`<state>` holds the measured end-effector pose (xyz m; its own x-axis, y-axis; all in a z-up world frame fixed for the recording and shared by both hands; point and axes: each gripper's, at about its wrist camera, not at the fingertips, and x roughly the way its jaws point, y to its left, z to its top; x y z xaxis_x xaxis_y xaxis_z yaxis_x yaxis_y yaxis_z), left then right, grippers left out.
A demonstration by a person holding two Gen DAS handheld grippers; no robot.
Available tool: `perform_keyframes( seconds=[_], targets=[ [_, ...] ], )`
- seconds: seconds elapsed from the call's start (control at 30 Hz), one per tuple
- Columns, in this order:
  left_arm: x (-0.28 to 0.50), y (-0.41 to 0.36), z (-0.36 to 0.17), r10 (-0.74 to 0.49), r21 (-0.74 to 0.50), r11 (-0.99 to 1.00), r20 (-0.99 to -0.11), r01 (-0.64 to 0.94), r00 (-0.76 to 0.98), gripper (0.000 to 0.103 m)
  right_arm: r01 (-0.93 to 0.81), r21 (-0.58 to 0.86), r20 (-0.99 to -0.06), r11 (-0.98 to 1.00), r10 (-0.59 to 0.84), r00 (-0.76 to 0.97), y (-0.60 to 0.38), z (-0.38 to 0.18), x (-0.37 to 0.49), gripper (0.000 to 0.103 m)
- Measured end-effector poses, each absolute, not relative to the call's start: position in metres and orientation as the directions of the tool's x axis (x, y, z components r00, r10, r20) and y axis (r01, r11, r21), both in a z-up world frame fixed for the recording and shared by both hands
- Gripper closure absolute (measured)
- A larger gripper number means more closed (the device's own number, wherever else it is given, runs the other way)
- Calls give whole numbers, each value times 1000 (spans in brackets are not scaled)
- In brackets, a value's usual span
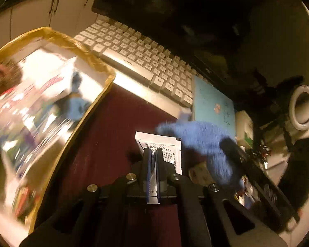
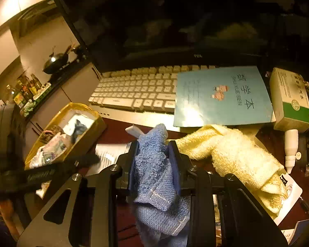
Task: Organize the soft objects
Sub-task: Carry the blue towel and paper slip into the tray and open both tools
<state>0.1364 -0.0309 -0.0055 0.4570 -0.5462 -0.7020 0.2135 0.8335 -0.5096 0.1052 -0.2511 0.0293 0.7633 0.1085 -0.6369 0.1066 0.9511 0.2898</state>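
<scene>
My right gripper (image 2: 152, 144) is shut on a blue towel (image 2: 154, 173) that hangs between its fingers above the dark red desk. The same blue towel (image 1: 204, 142) shows blurred in the left wrist view, to the right of my left gripper (image 1: 153, 151). The left gripper is shut, with a white printed sheet (image 1: 164, 144) between or just behind its blue pads; I cannot tell which. A yellow towel (image 2: 232, 152) lies on the desk at right. A yellow-rimmed box (image 2: 63, 131) holding soft items stands at left; it also shows in the left wrist view (image 1: 82, 115).
A white keyboard (image 2: 138, 90) and a dark monitor (image 2: 175, 20) stand behind. A light blue booklet (image 2: 220, 96) lies over the keyboard's right end. A green-and-white carton (image 2: 290, 100) and a small white bottle (image 2: 290, 146) are at far right.
</scene>
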Motion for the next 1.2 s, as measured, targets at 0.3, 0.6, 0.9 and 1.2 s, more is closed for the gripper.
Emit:
perform_keyframes(
  seconds=[0.3,0.6,0.9,1.2],
  targets=[
    [73,10,6,-604,-561,789,-640,249,474,102,-17,361,-476,932,200,856,-246,52,82,76],
    [43,74,39,-568,-568,795,-572,214,592,102,-120,470,-387,874,327,862,-211,91,53,76],
    [49,115,42,-538,-594,789,-544,157,644,102,-210,453,-395,867,406,824,-161,104,66,76],
    [75,152,47,-461,-576,813,-544,87,701,102,-232,464,-463,855,457,759,-128,110,137,76]
  ],
)
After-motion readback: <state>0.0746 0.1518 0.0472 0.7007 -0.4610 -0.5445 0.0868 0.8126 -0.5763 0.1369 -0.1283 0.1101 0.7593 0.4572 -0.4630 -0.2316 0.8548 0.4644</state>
